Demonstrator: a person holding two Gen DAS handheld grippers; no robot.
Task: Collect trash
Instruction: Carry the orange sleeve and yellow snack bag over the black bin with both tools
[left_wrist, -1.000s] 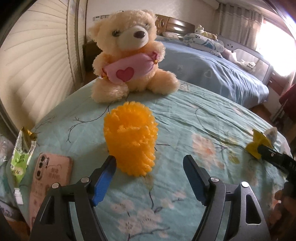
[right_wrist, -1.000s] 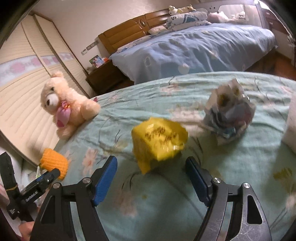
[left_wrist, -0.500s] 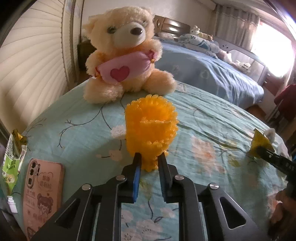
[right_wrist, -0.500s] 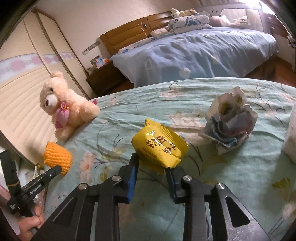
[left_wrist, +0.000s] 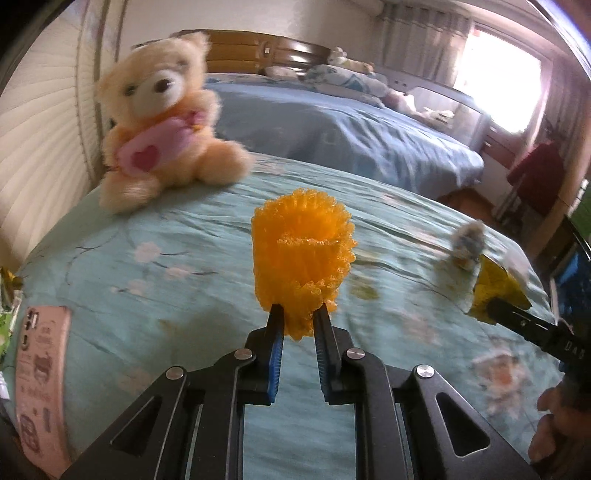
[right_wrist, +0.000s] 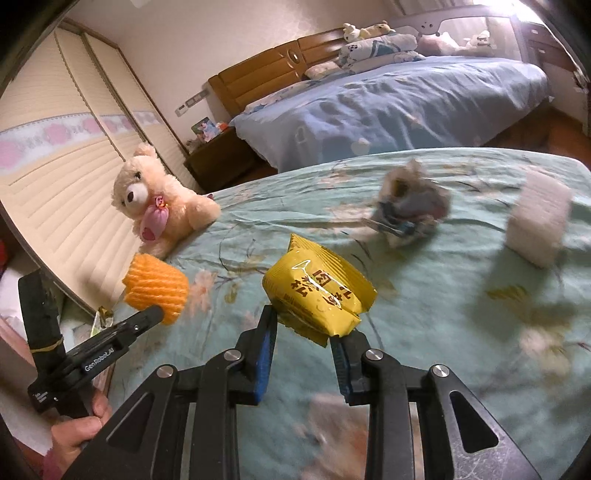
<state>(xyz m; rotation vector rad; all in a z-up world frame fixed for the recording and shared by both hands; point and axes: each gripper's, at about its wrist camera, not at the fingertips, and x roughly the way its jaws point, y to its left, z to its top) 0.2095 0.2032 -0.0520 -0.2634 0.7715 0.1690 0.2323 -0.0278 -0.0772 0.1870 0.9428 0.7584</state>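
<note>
**Left wrist view: both pieces of trash now gripped and off the bedspread**

Left wrist view shows the left tongs (left_wrist: 298, 319) clenched on the lower edge of the orange foam net (left_wrist: 303, 251), which stands up from the tips, well in front of the bear (left_wrist: 162, 118). A second ago these tongs were spread wide with the net standing free on the bed (left_wrist: 184, 240); half a second ago they had closed on it.

In the right wrist view the right tongs (right_wrist: 308, 328) grasp the yellow packet (right_wrist: 317, 291) by its near edge, having gone from open to shut likewise. The packet seems lifted clear of the bedspread (the background blur suggests both hands are moving).

So both grasps look secure and the carry to a bin, not in view, should be next. Still lying on the bed, to the bear's right: a crumpled wrapper (right_wrist: 410, 201) and a white block (right_wrist: 539, 221). A phone (left_wrist: 42, 380) lies near the bed's edge.
</note>
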